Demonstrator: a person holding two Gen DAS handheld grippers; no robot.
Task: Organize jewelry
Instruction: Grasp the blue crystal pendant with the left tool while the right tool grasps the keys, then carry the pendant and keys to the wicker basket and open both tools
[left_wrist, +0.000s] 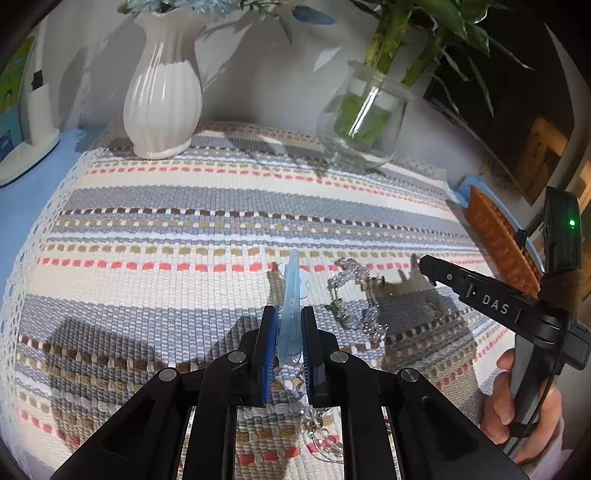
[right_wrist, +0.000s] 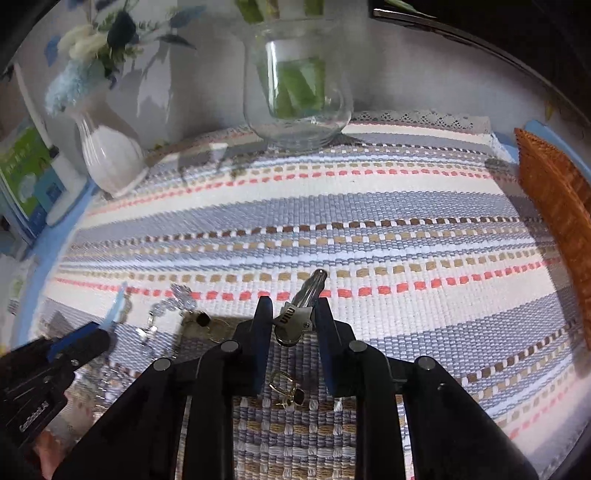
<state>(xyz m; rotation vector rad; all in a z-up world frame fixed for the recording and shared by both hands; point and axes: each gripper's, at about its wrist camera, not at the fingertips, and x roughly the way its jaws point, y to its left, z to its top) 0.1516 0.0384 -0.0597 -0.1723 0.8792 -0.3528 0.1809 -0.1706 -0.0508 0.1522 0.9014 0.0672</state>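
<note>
My left gripper (left_wrist: 289, 332) is shut on a pale blue hair clip (left_wrist: 291, 295) that points forward above the striped woven mat (left_wrist: 184, 206). My right gripper (right_wrist: 293, 325) is shut on a silver hair clip (right_wrist: 301, 308) with lettering on it. A crystal bracelet (left_wrist: 354, 299) and a chain lie on the mat between the two grippers. A gold earring with a dark stone (right_wrist: 290, 391) lies under the right gripper. The right gripper also shows in the left wrist view (left_wrist: 480, 295), and the left gripper with the blue clip in the right wrist view (right_wrist: 74, 343).
A white ribbed vase (left_wrist: 162, 92) stands at the back left and a glass vase with green stems (left_wrist: 364, 118) at the back right. A woven brown basket (right_wrist: 554, 206) sits at the mat's right edge. Books stand far left (right_wrist: 26, 177).
</note>
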